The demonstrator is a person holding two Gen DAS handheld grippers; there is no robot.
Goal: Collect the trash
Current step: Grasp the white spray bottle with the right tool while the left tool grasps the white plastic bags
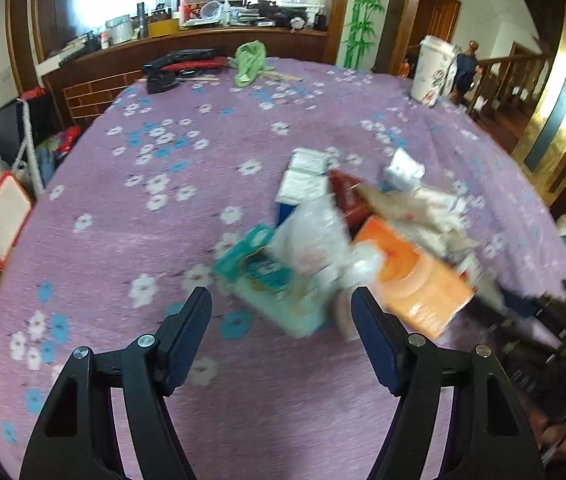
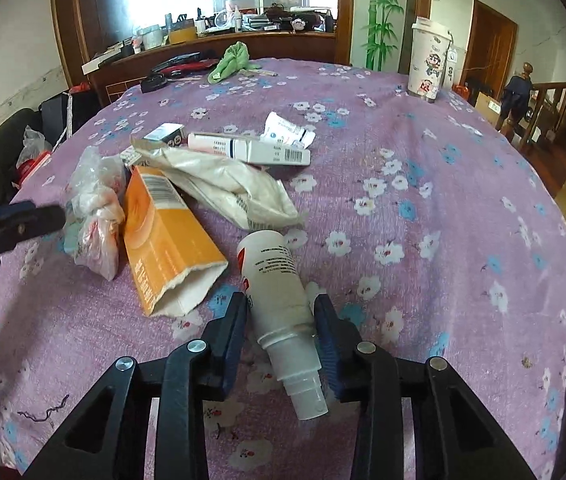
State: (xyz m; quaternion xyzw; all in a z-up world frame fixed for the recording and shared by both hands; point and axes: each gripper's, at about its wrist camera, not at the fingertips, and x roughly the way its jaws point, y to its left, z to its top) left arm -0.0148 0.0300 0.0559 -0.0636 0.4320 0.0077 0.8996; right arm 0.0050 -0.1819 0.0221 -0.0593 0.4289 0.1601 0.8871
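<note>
Purple flowered tablecloth [image 1: 123, 208]: left gripper [image 1: 281, 300], jaws apart and empty, nears a blurred teal packet [image 1: 259, 276] and orange cardboard box [image 1: 415, 280] mid-table; risk of nudging the pile.

Right view: right gripper [image 2: 281, 306] straddles a white plastic spray bottle [image 2: 275, 280] near the table's near edge; contact unclear. The round body may roll or slip.
</note>
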